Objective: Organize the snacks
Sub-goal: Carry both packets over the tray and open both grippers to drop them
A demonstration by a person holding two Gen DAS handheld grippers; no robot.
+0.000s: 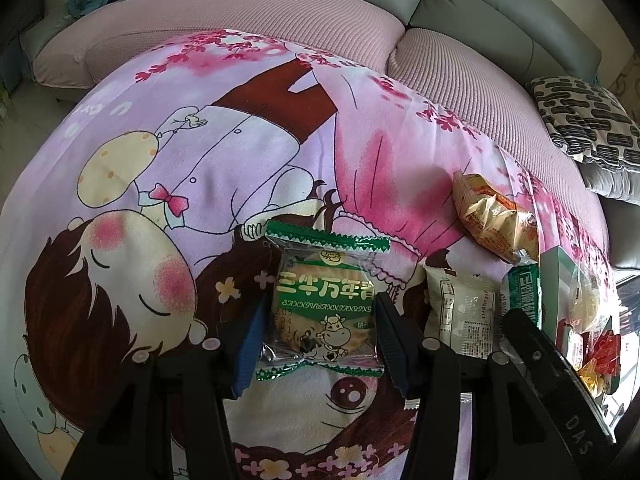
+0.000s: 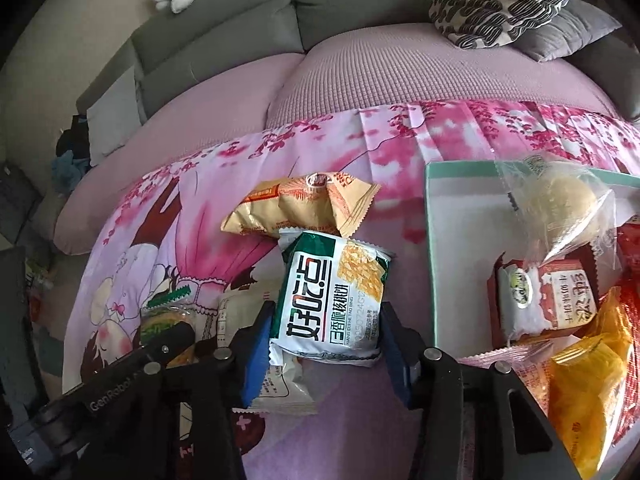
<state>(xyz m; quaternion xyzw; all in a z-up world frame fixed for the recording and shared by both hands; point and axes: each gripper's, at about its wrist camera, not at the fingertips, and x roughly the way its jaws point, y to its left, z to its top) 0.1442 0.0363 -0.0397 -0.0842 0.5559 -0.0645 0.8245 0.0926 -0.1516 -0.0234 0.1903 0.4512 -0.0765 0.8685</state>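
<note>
Left gripper (image 1: 320, 332) clamped on clear green-edged biscuit packet with cow print (image 1: 323, 304), blue pads touching both side edges. Packet over pink cartoon-print cloth (image 1: 240, 168) spread on pink ribbed sofa cushion (image 1: 256, 16). To right: white printed snack sachet (image 1: 460, 312) flat on cloth, crumpled tan wrapper (image 1: 494, 216) beyond it. Right gripper (image 1: 532, 332) at right edge, near green-white snack pack (image 1: 522, 288); grip unclear here.
</note>
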